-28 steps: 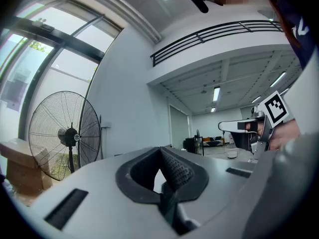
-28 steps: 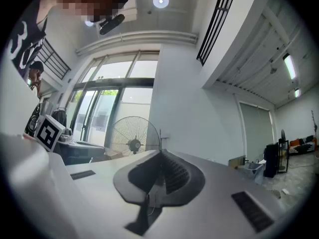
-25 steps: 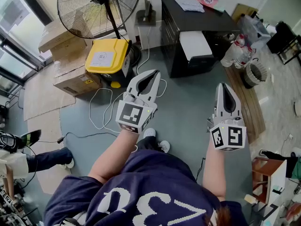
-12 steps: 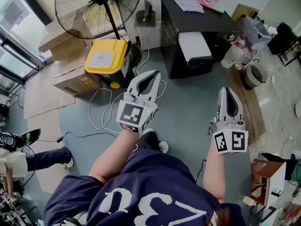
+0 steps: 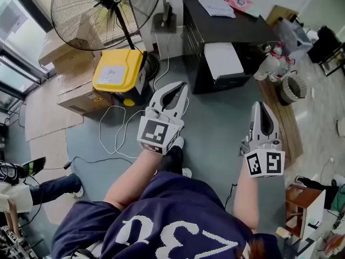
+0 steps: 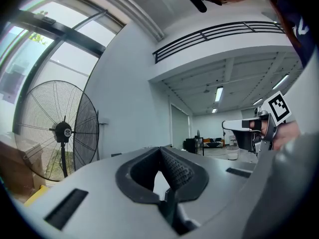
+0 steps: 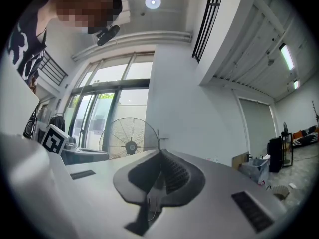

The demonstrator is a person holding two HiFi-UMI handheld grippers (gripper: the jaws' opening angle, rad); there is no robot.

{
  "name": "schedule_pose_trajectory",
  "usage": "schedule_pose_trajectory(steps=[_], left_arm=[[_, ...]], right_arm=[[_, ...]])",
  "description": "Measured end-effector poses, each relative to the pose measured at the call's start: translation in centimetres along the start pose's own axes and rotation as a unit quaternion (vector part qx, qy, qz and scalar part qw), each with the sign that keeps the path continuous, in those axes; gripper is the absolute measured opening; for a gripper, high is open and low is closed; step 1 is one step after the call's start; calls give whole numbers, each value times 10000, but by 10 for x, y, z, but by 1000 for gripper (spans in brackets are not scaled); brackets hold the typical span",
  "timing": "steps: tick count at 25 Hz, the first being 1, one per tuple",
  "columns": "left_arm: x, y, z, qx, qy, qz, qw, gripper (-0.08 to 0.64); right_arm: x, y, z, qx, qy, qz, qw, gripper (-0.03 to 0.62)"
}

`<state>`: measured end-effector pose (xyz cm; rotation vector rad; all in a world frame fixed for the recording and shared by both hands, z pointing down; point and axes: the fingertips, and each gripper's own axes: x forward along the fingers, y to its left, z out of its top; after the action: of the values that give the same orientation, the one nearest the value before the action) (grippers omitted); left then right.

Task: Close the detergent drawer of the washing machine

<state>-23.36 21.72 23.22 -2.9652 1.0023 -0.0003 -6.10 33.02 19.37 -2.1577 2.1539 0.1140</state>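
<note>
Detergent drawer, washing machine: neither can be made out in any view. Left gripper, pale grey, level, jaws together on nothing, near the black cabinet, off its left corner. Right gripper likewise closed and empty, off the cabinet's right end.

I see the fan at eleven o'clock, the lidded bin just before it, cardboard boxes at the bin's nine o'clock. The cabinet stands at one o'clock. My left gripper hangs between bin and cabinet, my right gripper at its three o'clock.
</note>
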Motion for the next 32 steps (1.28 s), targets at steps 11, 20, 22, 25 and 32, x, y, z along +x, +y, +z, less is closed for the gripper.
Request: schedule_pose_trajectory(steps=[11,20,22,25,32], left_arm=[[143,86,5,165,-150,-471,9986,20],[224,109,-13,7,-231,-751,9969,20],[236,110,-18,-42,-171,-734,9971,20],[256,115,-28,-84,-63,-633,9979,20],[312,109,-47,-22,197,-172,9997,20]], right_arm=[[145,-51,-9,-90,-57,-459,9989,17],[202,-100,-31,-137,230,-792,9965,17],[212,-112,-36,-111,274,-790,9964,17],[234,-132,-45,-58,313,-705,9970,17],[279,-204,-63,-81,344,-163,9992,17]])
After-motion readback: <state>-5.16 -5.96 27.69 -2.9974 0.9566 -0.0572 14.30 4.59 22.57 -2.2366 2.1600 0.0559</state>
